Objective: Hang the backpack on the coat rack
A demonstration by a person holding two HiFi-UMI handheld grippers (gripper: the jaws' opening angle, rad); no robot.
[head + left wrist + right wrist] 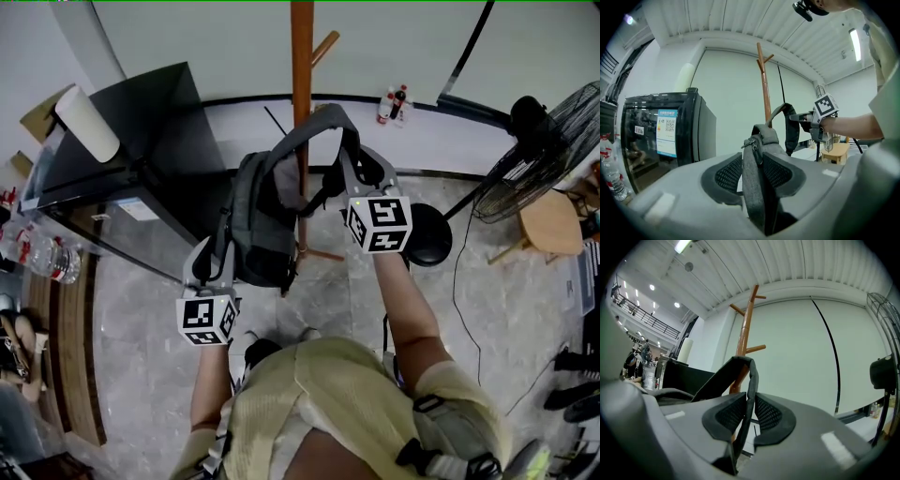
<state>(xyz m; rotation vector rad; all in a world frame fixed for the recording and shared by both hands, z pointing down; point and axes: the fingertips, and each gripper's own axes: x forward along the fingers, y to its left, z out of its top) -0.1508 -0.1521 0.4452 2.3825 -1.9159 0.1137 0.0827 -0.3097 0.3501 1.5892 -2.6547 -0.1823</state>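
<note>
Below the person's pale yellow shirt (319, 403), the left gripper (214, 265) has its jaws clamped on a grey fold at the side of the backpack (258, 225). The right gripper (361, 173) pinches the dark shoulder strap (314, 127) flat between its pads. The backpack hangs in the air between the two grippers, just in front of the wooden coat rack (301, 56), with its strap arching across the pole below the pegs and not yet on one.
</note>
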